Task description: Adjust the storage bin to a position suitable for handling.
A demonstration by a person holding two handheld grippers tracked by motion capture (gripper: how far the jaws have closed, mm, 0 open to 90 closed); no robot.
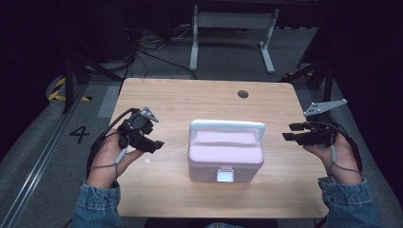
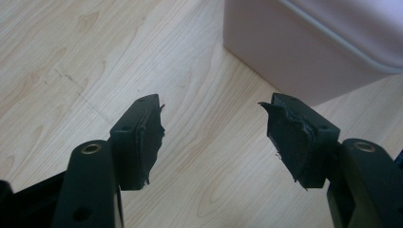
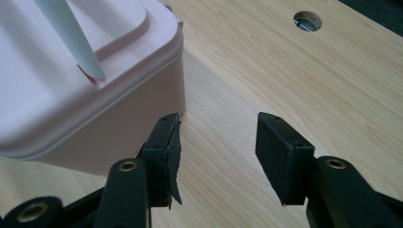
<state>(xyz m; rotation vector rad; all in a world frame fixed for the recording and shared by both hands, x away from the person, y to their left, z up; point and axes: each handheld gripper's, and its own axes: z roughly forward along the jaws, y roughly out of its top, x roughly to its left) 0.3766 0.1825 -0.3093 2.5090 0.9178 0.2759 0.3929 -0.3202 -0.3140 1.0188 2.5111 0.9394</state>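
Left gripper (image 2: 211, 137) jaws apart, empty; pink box (image 2: 313, 42) near, on table (image 2: 95, 61).

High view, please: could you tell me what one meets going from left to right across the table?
Left gripper, open → pink box with its white handle → right gripper, open.

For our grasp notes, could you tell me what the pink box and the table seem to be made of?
The pink box looks like moulded plastic: smooth matte walls, rounded corners, pale handle. The table looks like light wood or wood-look laminate: grain lines show, faint sheen; which one is unclear.
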